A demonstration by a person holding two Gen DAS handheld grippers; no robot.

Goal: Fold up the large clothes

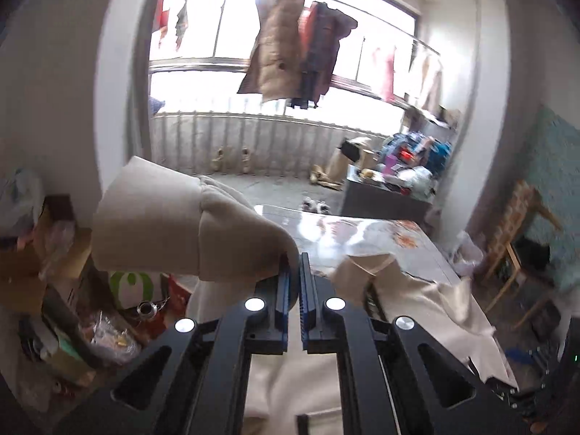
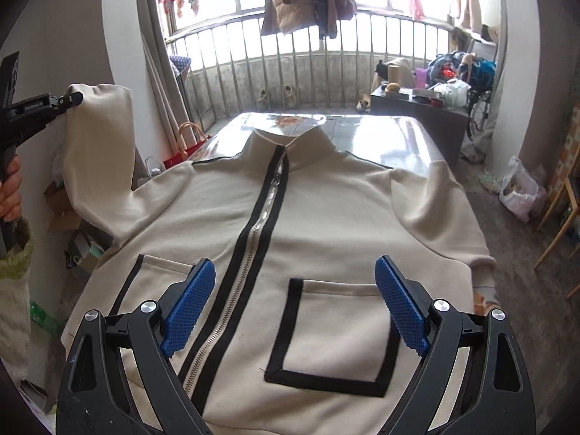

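Left hand-held gripper (image 1: 294, 282) clenched on the cuff of the raised sleeve (image 2: 99, 137); right hand-held gripper (image 2: 295, 302) released above the cream jacket (image 2: 326, 210), spread zipper-up on the surface (image 2: 380, 130). Best carried across the chest, laid flat, wrinkle-free.

A cream zip-up jacket (image 2: 275, 239) lay face up across the middle of the right wrist frame, its collar toward the top, zipper closed between black strips, two black-edged pockets low down. Its sleeve (image 2: 99, 152) at the left stood raised; the other drooped at the right.
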